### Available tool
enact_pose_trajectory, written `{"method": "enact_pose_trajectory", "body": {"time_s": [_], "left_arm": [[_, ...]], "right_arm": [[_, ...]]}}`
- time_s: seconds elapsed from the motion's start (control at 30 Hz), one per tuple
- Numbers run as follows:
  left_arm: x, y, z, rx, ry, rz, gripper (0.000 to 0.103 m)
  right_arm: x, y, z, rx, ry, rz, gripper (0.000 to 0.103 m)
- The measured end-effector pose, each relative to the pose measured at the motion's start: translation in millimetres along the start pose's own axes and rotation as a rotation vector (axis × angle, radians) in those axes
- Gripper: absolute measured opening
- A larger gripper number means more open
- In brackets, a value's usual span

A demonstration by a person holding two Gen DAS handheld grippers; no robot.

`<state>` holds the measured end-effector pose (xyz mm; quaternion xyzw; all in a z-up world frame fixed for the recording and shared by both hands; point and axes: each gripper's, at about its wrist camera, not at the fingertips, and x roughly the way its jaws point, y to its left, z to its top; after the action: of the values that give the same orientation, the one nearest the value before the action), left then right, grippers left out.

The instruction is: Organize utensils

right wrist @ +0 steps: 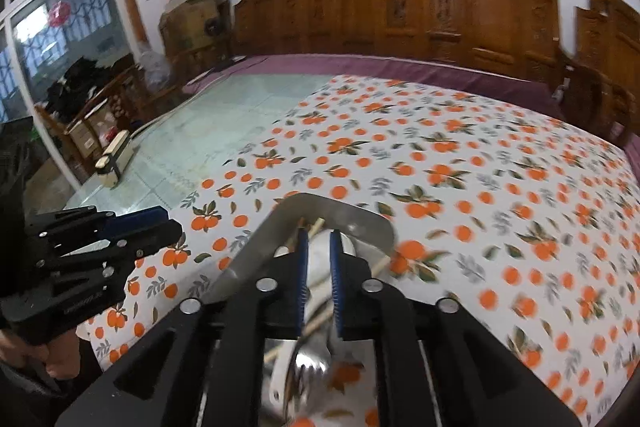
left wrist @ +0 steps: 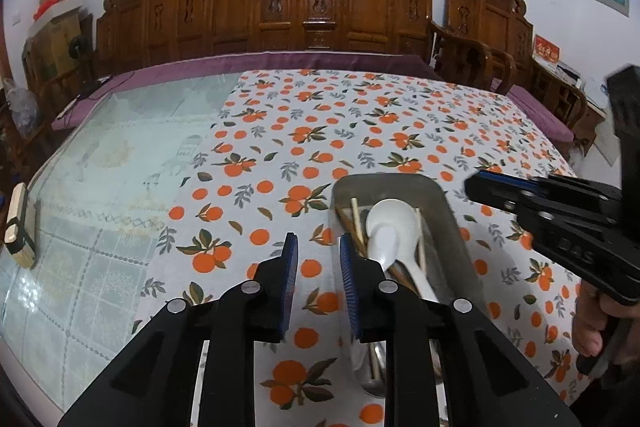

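Observation:
A metal tray (left wrist: 452, 223) lies on the orange-print tablecloth. It holds a white ceramic spoon (left wrist: 386, 231), wooden chopsticks (left wrist: 356, 223) and metal cutlery. My left gripper (left wrist: 318, 259) is open and empty, hovering just left of the tray. In the right wrist view the tray (right wrist: 256, 247) lies under my right gripper (right wrist: 318, 267), whose fingers stand a little apart above the spoon bowl (right wrist: 318, 247). A metal fork (right wrist: 310, 371) shows below them. The right gripper also shows in the left wrist view (left wrist: 480, 183), above the tray's right side. Nothing is held.
The tablecloth (left wrist: 360, 131) covers the right part of a glass-topped table (left wrist: 120, 155). A small wooden block (left wrist: 18, 227) sits at the table's left edge. A carved wooden bench (left wrist: 304, 3) with a purple cushion runs behind the table.

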<state>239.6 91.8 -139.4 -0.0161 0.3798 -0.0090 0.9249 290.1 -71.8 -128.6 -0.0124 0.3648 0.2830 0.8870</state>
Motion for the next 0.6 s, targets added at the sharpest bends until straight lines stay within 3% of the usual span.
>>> {"method": "enact_pose_trajectory", "body": {"time_s": [0.07, 0.1, 0.13, 0.27, 0.33, 0.37, 0.43, 0.5, 0.6], "left_arm": [[-5.2, -5.9, -0.4, 0.004, -0.004, -0.006, 0.022], [-8.3, -9.7, -0.9, 0.009, -0.007, -0.008, 0.025], [-12.1, -14.0, -1.7, 0.015, -0.013, -0.007, 0.032], [-28.0, -28.4, -5.6, 0.029, -0.028, -0.005, 0.055], [-36.3, -34.8, -7.2, 0.040, -0.036, -0.001, 0.070], [-41.0, -38.6, -8.3, 0.047, -0.042, 0.001, 0.072], [-51.5, -46.9, -11.0, 0.063, -0.052, 0.006, 0.083], [-61.7, -53.8, -14.6, 0.073, -0.063, 0.003, 0.091], [-73.9, -63.6, -19.5, 0.082, -0.062, -0.002, 0.095]], "right_arm": [[-15.9, -3.4, -5.4, 0.010, -0.011, -0.022, 0.020], [-25.2, -4.6, -8.2, 0.015, -0.020, -0.036, 0.030], [-32.7, -5.4, -10.8, 0.018, -0.029, -0.044, 0.038], [-62.9, -9.8, -20.9, 0.034, -0.050, -0.079, 0.049], [-80.0, -11.6, -26.9, 0.041, -0.069, -0.105, 0.067], [-86.9, -11.5, -29.6, 0.044, -0.077, -0.114, 0.070], [-103.1, -13.4, -36.2, 0.054, -0.091, -0.136, 0.080], [-114.8, -14.7, -41.5, 0.063, -0.103, -0.155, 0.087], [-138.9, -15.7, -52.0, 0.080, -0.131, -0.190, 0.097]]}}
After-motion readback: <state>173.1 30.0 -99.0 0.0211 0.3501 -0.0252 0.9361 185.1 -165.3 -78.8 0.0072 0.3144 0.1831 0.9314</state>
